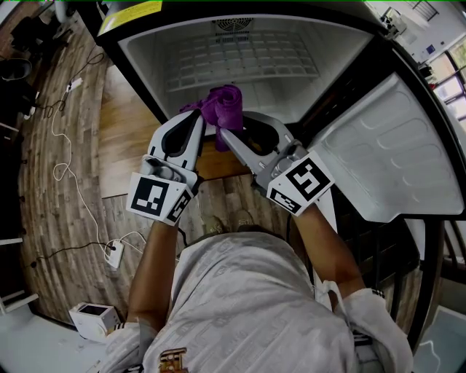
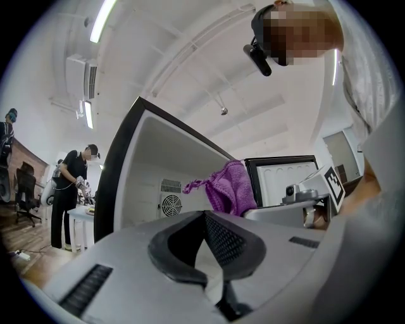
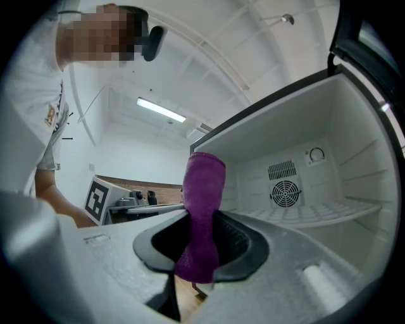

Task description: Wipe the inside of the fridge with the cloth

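1. The right gripper (image 1: 227,135) is clamped on the purple cloth (image 1: 223,106), which stands up from its jaws at the open fridge's (image 1: 145,60) mouth, at the person's 12 o'clock.
2. The left gripper (image 1: 198,120), at the cloth's 9 o'clock, has its jaws together and holds nothing.
3. The fridge door (image 1: 393,164) stands open at 3 o'clock.

Lab-like workroom — ceiling strip lights (image 2: 101,19), trailing floor cables (image 1: 62,171)

Bright ceiling tube light (image 2: 103,20) overhead, fisheye bending, dark corners
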Available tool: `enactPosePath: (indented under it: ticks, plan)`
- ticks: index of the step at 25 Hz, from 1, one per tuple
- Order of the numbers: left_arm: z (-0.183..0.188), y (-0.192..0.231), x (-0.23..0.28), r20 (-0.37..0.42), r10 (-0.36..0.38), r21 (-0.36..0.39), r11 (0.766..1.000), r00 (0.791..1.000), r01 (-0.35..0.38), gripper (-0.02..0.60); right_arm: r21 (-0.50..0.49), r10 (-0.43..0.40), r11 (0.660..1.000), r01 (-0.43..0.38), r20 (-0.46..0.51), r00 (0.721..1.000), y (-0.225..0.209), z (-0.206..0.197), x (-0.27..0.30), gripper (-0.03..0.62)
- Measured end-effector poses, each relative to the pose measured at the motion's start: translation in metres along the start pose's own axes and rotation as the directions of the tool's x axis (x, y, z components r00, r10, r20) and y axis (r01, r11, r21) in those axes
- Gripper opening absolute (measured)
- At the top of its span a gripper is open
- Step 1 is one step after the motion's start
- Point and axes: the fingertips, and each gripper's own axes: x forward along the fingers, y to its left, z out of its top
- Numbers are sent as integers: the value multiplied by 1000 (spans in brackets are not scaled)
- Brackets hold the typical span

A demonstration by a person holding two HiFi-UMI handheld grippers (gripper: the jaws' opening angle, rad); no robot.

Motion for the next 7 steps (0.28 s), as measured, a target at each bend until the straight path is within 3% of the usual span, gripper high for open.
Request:
enactPosePath:
  ticks: [7]
  plan:
    - [1,2,-1,-2,3,0,1000,1000,-3,0,-1,5,1000,-5,4,1000,1,2,4,104]
